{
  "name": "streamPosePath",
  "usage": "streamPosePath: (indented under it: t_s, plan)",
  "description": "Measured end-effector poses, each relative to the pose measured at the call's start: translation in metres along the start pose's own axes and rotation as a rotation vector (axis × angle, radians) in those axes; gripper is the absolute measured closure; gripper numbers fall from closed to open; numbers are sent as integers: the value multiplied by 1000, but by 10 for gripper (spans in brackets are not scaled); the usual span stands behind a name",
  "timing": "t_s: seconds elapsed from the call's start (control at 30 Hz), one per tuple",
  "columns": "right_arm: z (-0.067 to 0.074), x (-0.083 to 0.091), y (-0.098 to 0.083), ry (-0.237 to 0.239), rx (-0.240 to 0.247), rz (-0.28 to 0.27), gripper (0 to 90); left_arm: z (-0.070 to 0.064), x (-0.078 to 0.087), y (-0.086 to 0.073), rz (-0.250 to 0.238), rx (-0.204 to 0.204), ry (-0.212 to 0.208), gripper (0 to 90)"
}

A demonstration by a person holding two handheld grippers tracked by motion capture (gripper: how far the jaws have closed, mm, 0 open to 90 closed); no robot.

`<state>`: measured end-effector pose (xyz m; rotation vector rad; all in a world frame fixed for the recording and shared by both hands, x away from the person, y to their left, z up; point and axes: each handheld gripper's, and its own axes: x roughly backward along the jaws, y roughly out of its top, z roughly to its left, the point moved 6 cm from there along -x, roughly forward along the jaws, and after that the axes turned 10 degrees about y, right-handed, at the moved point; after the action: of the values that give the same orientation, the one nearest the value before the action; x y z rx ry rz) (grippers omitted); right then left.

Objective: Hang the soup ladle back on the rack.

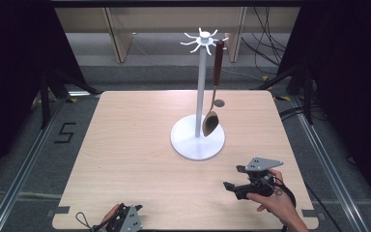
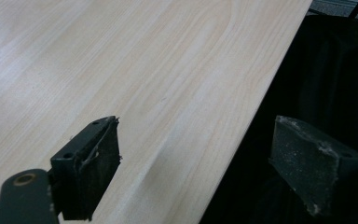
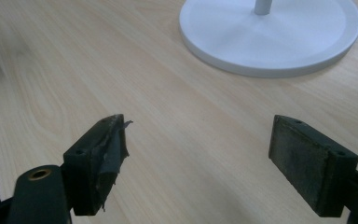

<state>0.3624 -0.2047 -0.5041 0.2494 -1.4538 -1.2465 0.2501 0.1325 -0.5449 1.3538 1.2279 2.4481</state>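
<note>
High view: a brown-handled wooden spoon (image 1: 214, 92) hangs from the white pronged stand (image 1: 200, 96). Nearby, the right gripper (image 1: 233, 180) is agape and empty; a careless reach could unhook it. The left gripper (image 1: 125, 217) is agape too.

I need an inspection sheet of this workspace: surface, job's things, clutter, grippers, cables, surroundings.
Surface: light wooden table, bare apart from the stand.
Job's things: white metal hook stand on a round base; brown wooden-handled spoon hanging from a top hook.
Clutter: nothing seen.
Grippers: left gripper open at the near table edge; right gripper open, facing the stand's base.
Cables: black cables on the floor behind.
Surroundings: black curtains on both sides.
</note>
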Motion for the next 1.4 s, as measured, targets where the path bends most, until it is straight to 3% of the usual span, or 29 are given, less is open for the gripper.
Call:
streamPosePath:
  t_s: [0.1, 0.2, 0.3, 0.4, 0.43, 0.57, 0.6, 0.73, 0.77, 0.8, 0.83, 0.93, 1.0, 1.03, 1.13, 1.17, 1.2, 1.3, 1.37, 1.4]
  plan:
    - [3, 0, -5, -2, -9, 4, 201, -1, 0, 1, -8, 14, -6, 150]
    - [7, 1, -10, 5, -26, 22, 202, 0, 0, 0, 0, 1, -1, 150]
    - [8, 2, -12, 1, 11, 22, 201, -1, -1, 1, -12, 17, -10, 149]
    - [13, 3, -15, 4, -9, 26, 201, -2, -1, 0, -8, 13, -14, 150]
    - [11, 3, -15, 0, 10, 21, 201, 0, 0, 0, 1, 0, 1, 150]
    - [14, 5, -20, -4, -2, 30, 201, -2, -1, 0, -6, 11, -10, 150]
    - [12, 5, -20, -9, 20, 25, 201, 0, -1, 0, 1, 0, 0, 150]
    - [14, 6, -24, -1, 16, 31, 200, -1, -1, 0, -5, 11, -8, 149]
    - [15, 6, -25, -6, 8, 34, 201, -2, -1, 0, -7, 15, -17, 150]
    - [18, 7, -27, 3, -22, 40, 200, 0, -1, 0, 2, 0, 1, 150]
    - [15, 7, -27, -4, 16, 35, 200, 0, 0, 0, 1, 1, -2, 150]
    - [19, 8, -29, 0, -2, 45, 201, -2, -2, 0, -6, 12, -15, 150]
    - [18, 10, -30, -15, 19, 41, 201, -1, -2, 0, 1, 3, -8, 150]
    - [19, 11, -31, -3, 10, 42, 201, -2, -2, 1, -12, 20, -21, 150]
    - [18, 13, -34, -15, 19, 46, 201, -1, -2, 0, 1, 3, -7, 150]
    - [20, 13, -35, -17, 4, 45, 201, -1, -2, -1, 3, 3, -9, 150]
    - [19, 13, -35, -16, 21, 44, 201, -2, -2, 0, -11, 20, -20, 150]
    - [20, 14, -38, -16, 22, 50, 201, -1, -2, 0, 3, 2, -8, 149]
    - [22, 14, -40, -15, 8, 60, 201, -2, -2, 0, -11, 19, -16, 150]
    - [21, 13, -41, -11, 24, 61, 201, -1, -2, 1, -11, 17, -9, 149]
